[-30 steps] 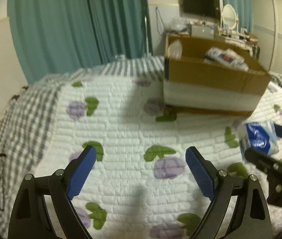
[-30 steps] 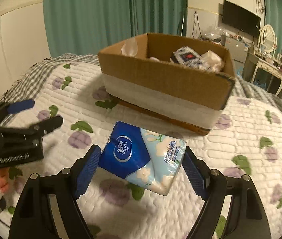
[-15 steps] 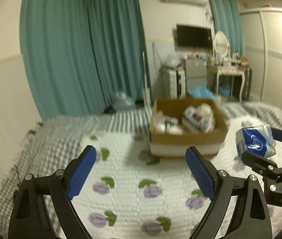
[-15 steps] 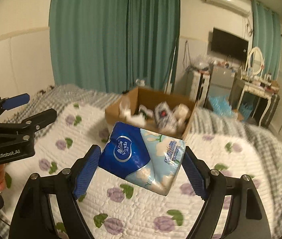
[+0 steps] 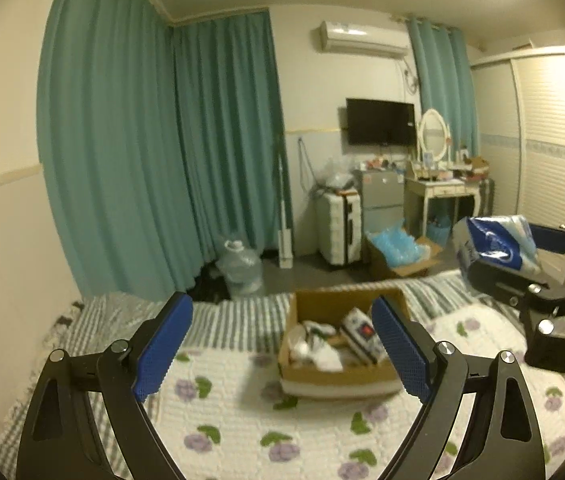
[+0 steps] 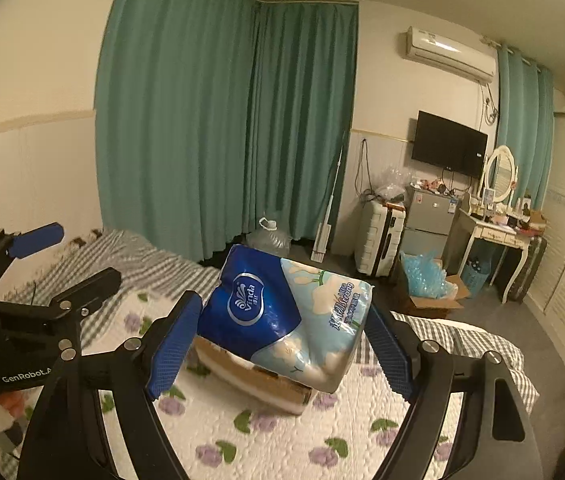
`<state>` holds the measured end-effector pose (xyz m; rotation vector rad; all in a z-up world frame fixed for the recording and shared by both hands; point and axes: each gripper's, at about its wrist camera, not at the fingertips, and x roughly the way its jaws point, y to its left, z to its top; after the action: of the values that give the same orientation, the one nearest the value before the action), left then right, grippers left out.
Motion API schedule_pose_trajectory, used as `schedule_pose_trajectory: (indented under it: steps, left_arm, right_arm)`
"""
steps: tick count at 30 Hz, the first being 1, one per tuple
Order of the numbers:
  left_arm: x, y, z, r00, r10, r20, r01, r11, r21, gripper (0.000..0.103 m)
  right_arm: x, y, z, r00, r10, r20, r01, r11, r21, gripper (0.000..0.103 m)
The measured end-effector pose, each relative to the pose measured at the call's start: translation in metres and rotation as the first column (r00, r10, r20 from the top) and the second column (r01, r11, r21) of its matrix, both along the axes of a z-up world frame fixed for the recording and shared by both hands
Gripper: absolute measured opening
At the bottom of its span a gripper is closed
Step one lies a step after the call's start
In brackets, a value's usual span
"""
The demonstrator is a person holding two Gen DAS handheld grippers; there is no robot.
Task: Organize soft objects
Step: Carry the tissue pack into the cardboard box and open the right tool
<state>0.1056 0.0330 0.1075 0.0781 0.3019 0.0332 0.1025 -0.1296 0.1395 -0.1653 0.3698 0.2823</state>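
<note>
The tissue pack (image 6: pixel 282 316) sits clamped between the pads of the right gripper (image 6: pixel 282 344), its long axis running crosswise from 9 to 3 o'clock, blue end at 9. It hangs high above the bed (image 6: pixel 274 436), hiding most of the cardboard box (image 6: pixel 270 388) beneath. At 9 o'clock the left gripper (image 5: pixel 282 348) is spread wide, holding nothing; the box lies between its pads.
</note>
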Motion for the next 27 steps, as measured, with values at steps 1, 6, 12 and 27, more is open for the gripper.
schedule_pose_trajectory:
  steps: [1, 6, 12, 27]
  left_arm:
    - [0.009, 0.001, 0.002, 1.000, 0.001, 0.004, -0.001, 1.000, 0.002, 0.092]
    - [0.062, 0.006, -0.002, 1.000, 0.012, -0.003, -0.012, 1.000, -0.010, 0.092]
    - [0.138, 0.003, -0.037, 0.999, 0.007, -0.037, -0.008, 1.000, -0.015, 0.092]
    - [0.237, 0.003, -0.154, 0.974, -0.026, -0.223, 0.022, 1.000, -0.019, 0.092]
  right_arm:
    - [0.008, -0.001, 0.002, 1.000, -0.001, -0.003, 0.001, 1.000, 0.004, 0.081]
    - [0.062, -0.005, 0.000, 1.000, -0.018, -0.016, 0.019, 1.000, 0.014, 0.081]
    - [0.138, -0.008, -0.022, 0.997, -0.044, -0.064, 0.046, 0.998, 0.031, 0.081]
    - [0.282, 0.003, -0.164, 0.959, -0.039, -0.281, 0.066, 0.994, 0.086, 0.083]
